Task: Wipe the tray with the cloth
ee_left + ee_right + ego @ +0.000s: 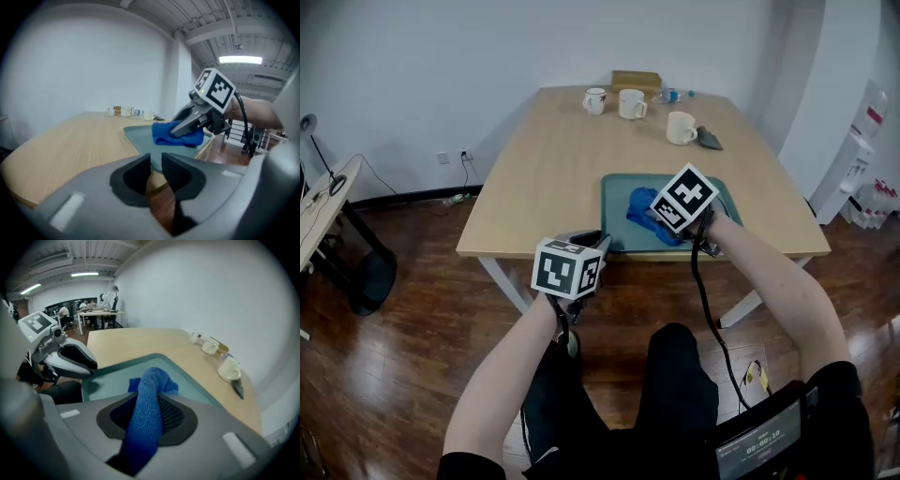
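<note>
**A:** From the head view, where's the cloth?

**B:** The blue cloth (639, 208) is bunched on the green tray (614, 202), which sits at the near edge of the tabletop (553, 159). The right gripper (661, 223) slants down onto the cloth over the middle of the tray. The left gripper (591, 238) is at the tabletop's front edge, just beside the tray's near left corner.

**A:** Anything else up there?

**B:** 3 white mugs (631, 103) stand at the far end, well apart from the tray.

**A:** And the left gripper view?

**B:** Its jaws stand a narrow slit apart, with nothing pressed between them that I can see. The tray's near corner shows through the slit, just beyond. Further along the tray, the other gripper presses the cloth against the tray floor.

**A:** The right gripper view?

**B:** Those jaws are clamped on the cloth. A thick blue roll runs up between them and folds over onto the tray in front. The left gripper shows at the left, its tip at the tray's rim, though I cannot tell if it touches.
</note>
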